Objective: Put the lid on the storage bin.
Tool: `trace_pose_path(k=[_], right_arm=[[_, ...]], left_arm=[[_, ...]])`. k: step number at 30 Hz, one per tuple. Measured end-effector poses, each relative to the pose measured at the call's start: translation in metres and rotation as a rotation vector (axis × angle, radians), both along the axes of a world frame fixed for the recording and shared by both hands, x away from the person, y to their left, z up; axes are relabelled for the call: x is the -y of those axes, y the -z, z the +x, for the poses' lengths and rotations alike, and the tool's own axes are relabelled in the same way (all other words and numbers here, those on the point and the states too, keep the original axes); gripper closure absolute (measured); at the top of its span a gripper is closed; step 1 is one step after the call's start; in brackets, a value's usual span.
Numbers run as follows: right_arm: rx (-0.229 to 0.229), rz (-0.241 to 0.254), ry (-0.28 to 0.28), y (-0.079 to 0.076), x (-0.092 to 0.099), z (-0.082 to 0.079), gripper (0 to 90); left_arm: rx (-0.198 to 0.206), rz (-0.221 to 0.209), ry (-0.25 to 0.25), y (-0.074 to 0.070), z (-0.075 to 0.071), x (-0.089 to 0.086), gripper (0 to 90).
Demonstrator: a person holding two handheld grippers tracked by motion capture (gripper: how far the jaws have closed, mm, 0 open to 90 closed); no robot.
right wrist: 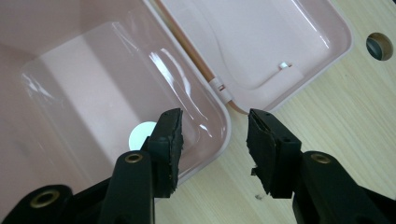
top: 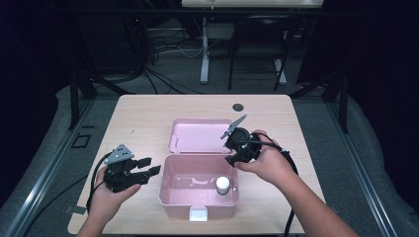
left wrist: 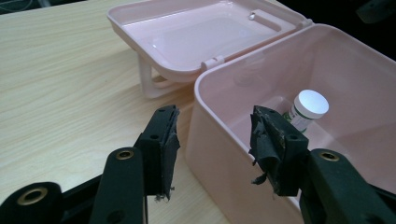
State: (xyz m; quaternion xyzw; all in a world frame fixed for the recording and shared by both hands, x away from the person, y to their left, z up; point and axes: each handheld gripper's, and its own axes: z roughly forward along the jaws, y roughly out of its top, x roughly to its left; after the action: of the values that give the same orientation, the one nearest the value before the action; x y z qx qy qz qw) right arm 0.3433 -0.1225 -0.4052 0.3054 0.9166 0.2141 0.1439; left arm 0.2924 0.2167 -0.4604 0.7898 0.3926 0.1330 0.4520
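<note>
Left gripper (left wrist: 212,144): jaws apart, straddling the near-left wall of the pink box (left wrist: 219,154), not clamped. Right gripper (right wrist: 212,149): jaws apart above the box's rear corner. White-capped bottle (top: 223,184) stands inside; its green label shows in the left gripper view.

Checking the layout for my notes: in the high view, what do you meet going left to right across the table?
Left claw → pink box → white-capped bottle inside it → right claw.
</note>
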Motion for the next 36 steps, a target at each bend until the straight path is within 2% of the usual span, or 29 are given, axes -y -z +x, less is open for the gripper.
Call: trace_pose_path(k=[4,7,9,12,15,23,36], right_arm=[[0.001,0.03,0.041,0.0,0.005,0.003,54.5],[0.003,0.074,0.081,0.0,0.009,0.005,55.1],[0.008,0.076,0.096,0.0,0.011,0.006,55.2],[0.012,0.114,0.128,-0.001,0.015,0.009,55.7],[0.015,0.129,0.147,0.001,0.018,0.011,56.0],[0.016,0.155,0.202,0.004,0.026,0.018,56.8],[0.012,0.203,0.285,0.006,0.034,0.029,57.8]], left_arm=[[-0.008,-0.007,0.021,0.001,0.0,0.002,51.6],[-0.012,-0.005,0.032,0.001,-0.001,0.005,51.6],[-0.011,-0.006,0.039,0.001,-0.001,0.006,51.2],[-0.007,-0.002,0.046,0.002,-0.002,0.008,51.2],[-0.009,0.006,0.047,0.002,-0.003,0.01,51.3],[-0.014,0.036,0.072,0.005,-0.003,0.015,61.0],[-0.025,0.066,0.088,0.009,-0.004,0.018,70.0]])
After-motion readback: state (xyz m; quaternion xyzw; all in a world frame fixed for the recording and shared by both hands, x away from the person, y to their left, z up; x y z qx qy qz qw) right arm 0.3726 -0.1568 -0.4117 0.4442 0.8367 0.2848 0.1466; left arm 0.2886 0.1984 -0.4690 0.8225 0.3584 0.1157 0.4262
